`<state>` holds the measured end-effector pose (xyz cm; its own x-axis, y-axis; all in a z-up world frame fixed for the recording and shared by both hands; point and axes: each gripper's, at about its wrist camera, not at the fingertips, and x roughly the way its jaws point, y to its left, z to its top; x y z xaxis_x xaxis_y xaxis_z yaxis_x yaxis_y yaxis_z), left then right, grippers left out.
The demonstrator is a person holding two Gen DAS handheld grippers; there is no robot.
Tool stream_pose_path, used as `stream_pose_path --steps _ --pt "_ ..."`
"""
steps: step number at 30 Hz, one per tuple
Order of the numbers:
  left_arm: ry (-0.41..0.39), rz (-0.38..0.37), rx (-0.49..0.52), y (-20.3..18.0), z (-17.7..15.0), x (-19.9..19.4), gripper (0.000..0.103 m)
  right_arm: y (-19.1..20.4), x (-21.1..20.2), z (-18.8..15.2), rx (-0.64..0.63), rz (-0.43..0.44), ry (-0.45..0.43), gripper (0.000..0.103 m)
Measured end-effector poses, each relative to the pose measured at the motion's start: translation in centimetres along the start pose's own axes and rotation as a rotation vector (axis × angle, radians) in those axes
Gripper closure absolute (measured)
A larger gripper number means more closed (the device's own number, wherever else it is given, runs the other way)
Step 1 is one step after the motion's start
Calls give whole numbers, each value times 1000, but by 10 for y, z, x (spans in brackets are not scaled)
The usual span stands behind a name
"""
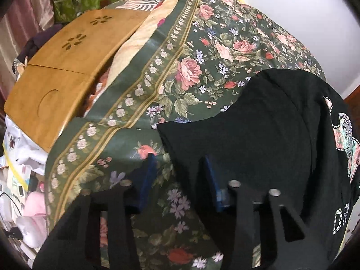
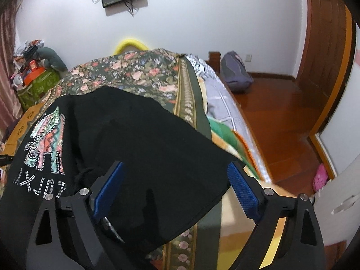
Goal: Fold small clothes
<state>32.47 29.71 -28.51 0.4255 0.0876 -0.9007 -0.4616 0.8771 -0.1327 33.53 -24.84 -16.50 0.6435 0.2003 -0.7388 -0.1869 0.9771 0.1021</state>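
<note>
The left gripper point(image 1: 180, 159), nearest the lens, hangs with its blue-padded fingers point(image 1: 147, 175) apart, straddling the left edge of the black cotton T-shirt with a beaded print point(image 1: 258, 135); nothing is clamped. The right gripper point(image 2: 176, 168) likewise stands wide open over the shirt's right edge. The T-shirt lies spread, print up, on the dark green floral bedspread point(image 1: 202, 56), probably laid flat so both sides can be grasped together for a fold. A wooden lap tray point(image 1: 67, 63) sits well apart on the left.
</note>
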Motion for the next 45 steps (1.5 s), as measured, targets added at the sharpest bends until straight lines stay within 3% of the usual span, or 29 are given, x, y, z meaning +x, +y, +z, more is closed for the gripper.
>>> stream_pose_path --steps 2,5,6,11,16,20,26,30,34,40,43,45 --pt "26 9 37 -7 2 8 77 0 3 -2 5 8 9 14" --pt "52 3 69 -15 7 17 97 2 6 -1 2 11 5 14" --pt "52 -2 70 -15 9 16 98 2 5 0 -1 11 2 14" --pt "-20 30 95 -22 23 -11 99 3 2 4 -17 19 -8 14" --pt "-134 -11 138 -47 44 -68 100 -1 -5 6 -22 23 -20 14" --pt "-212 -88 200 -89 61 -119 100 -2 -9 7 -19 41 -26 14" --pt "-238 -204 282 -160 74 -153 100 -2 -16 8 -29 58 -39 14" --pt "-217 -248 343 -208 63 -146 100 -6 -17 6 -35 61 -37 14" --pt "-134 -260 405 -244 42 -110 100 -13 -13 1 -30 66 -17 14" --pt "-26 -250 444 -264 8 -63 98 -25 2 -9 -20 60 26 14" --pt "-10 -216 482 -270 -3 -53 93 -35 9 -11 6 51 28 14" --pt "-7 -206 504 -273 -8 -53 81 -41 12 -10 30 49 22 17"
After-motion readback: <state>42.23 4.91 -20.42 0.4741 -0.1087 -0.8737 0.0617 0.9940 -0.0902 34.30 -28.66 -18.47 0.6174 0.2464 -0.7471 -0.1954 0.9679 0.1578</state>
